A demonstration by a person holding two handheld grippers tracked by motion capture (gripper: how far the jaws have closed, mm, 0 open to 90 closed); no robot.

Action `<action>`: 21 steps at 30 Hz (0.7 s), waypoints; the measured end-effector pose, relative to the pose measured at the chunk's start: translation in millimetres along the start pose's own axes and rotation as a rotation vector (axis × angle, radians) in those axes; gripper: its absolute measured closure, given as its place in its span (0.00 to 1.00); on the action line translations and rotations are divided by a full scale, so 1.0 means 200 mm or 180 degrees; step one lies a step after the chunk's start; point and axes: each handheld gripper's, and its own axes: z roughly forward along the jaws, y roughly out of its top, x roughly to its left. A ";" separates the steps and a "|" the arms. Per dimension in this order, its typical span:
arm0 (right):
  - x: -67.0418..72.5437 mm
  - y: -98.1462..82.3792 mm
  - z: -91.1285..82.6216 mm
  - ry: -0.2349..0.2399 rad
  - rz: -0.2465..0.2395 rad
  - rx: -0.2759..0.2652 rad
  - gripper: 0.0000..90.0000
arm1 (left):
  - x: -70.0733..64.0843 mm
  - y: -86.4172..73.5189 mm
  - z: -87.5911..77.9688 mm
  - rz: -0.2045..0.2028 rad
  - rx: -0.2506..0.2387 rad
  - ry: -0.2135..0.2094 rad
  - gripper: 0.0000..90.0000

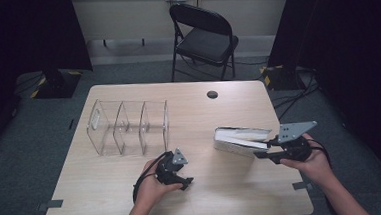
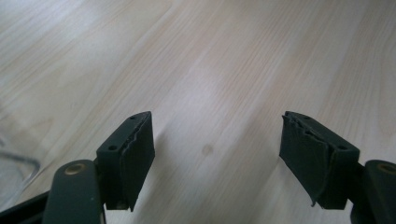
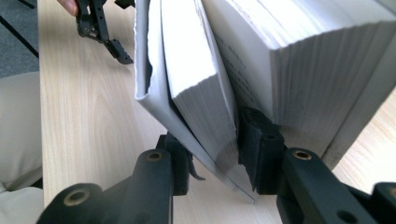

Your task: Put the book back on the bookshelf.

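Note:
A thick white book (image 1: 238,137) lies at the right of the wooden table (image 1: 223,185), its cover lifted a little. My right gripper (image 1: 261,150) comes at it from the right. In the right gripper view the right gripper (image 3: 215,149) is shut on the cover and a wedge of pages, while the rest of the book (image 3: 299,56) fans apart. My left gripper (image 1: 183,180) is held near the table's front, apart from the book. Its jaws (image 2: 217,154) stand open over bare wood with nothing between them. It also shows far off as the left gripper (image 3: 105,32) in the right gripper view.
A clear plastic organiser (image 1: 129,126) with three compartments stands at the table's left middle; its corner (image 2: 14,163) is beside the left gripper. A cable hole (image 1: 212,94) is near the far edge. A black folding chair (image 1: 204,36) stands behind the table.

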 end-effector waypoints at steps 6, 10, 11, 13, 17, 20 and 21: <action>0.00 0.01 0.00 0.0056 0.0005 0.0023 0.74 | 0.02 -0.06 -0.03 -0.0040 0.0010 0.0097 0.28; -0.01 0.02 0.00 0.0098 0.0038 0.0035 0.74 | 0.04 -0.11 -0.05 -0.0059 0.0019 0.0135 0.26; -0.01 0.02 0.00 0.0117 0.0042 0.0036 0.74 | 0.04 -0.12 -0.06 -0.0059 -0.0014 0.0120 0.26; -0.02 0.03 0.00 0.0152 0.0063 0.0054 0.74 | 0.05 -0.14 -0.07 -0.0124 -0.0035 0.0105 0.23; -0.02 0.05 0.00 0.0189 0.0041 0.0096 0.74 | 0.07 -0.17 -0.07 -0.0129 -0.0077 0.0094 0.17; -0.01 0.06 0.00 0.0211 0.0035 0.0106 0.75 | 0.07 -0.18 -0.07 -0.0142 -0.0129 0.0078 0.17; -0.01 0.07 0.00 0.0212 0.0062 0.0115 0.76 | 0.07 -0.19 -0.07 -0.0146 -0.0161 0.0080 0.17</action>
